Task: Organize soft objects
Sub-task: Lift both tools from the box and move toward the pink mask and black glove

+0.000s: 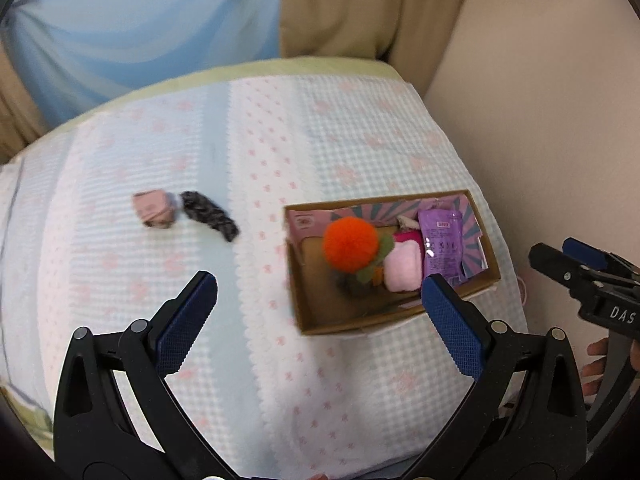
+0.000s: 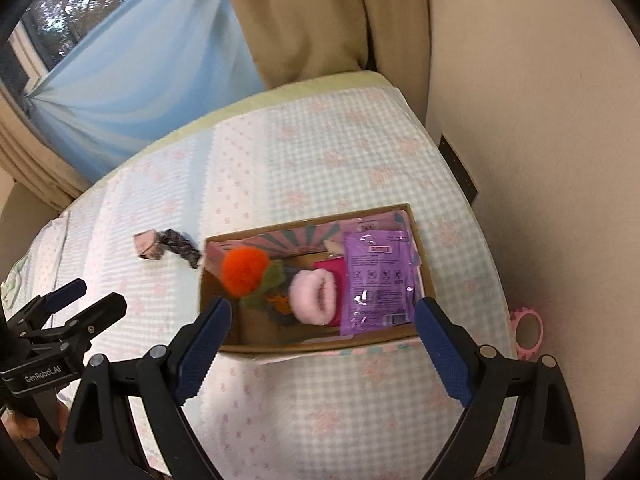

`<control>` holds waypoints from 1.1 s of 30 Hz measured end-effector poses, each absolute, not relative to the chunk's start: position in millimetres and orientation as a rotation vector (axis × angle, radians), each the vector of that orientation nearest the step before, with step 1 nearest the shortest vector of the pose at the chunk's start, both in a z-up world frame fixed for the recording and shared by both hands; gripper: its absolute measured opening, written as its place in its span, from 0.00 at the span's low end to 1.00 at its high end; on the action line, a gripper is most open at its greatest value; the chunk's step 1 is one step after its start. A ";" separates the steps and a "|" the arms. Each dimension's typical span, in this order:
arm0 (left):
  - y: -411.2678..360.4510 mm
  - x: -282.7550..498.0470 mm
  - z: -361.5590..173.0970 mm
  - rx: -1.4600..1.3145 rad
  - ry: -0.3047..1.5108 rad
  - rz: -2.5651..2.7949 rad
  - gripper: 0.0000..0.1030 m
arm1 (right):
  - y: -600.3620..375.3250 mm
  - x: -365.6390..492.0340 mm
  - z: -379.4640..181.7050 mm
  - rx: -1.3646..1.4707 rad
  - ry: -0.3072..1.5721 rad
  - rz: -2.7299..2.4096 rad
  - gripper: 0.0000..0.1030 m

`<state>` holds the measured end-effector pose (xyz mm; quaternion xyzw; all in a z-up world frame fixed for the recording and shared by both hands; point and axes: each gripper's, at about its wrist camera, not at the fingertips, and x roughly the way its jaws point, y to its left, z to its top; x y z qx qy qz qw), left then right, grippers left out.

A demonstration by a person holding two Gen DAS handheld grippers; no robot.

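Note:
A cardboard box [image 1: 316, 320] [image 2: 424, 264] sits on the bed and holds an orange pom-pom toy [image 1: 350, 244] [image 2: 244, 272], a rolled pink cloth [image 1: 404, 270] [image 2: 314, 296] and a purple packet [image 1: 442, 246] [image 2: 378, 280]. A small pink pouch [image 1: 154, 208] [image 2: 147, 244] and a dark braided piece [image 1: 210, 216] [image 2: 182, 248] lie on the bed left of the box. My left gripper [image 1: 320, 304] [image 2: 86, 300] is open and empty, above the bed near the box's near left corner. My right gripper [image 2: 322, 330] [image 1: 560, 256] is open and empty over the box's near edge.
The bed [image 1: 280, 140] has a pale blue and white cover with pink dots. A beige wall [image 1: 540, 100] is close on the right, curtains [image 1: 140, 28] behind. A pink ring-shaped object [image 2: 528, 332] lies beside the bed at the right.

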<state>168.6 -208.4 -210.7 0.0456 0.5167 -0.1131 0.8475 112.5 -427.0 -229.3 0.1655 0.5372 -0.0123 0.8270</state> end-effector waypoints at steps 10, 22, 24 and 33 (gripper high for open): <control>-140.7 127.3 -153.6 0.054 0.993 -0.086 0.99 | -374.2 94.1 -164.4 0.271 1.065 0.085 0.89; -91.4 110.2 -136.0 0.055 0.964 0.008 0.99 | -319.5 87.3 -127.6 0.208 0.936 0.177 0.89; -82.7 112.8 -135.4 0.048 0.960 0.007 0.99 | -311.7 89.1 -122.7 0.211 0.907 0.202 0.89; -26.3 153.6 -142.6 0.069 0.972 -0.034 0.99 | -260.1 118.9 -115.7 0.186 0.879 0.183 0.89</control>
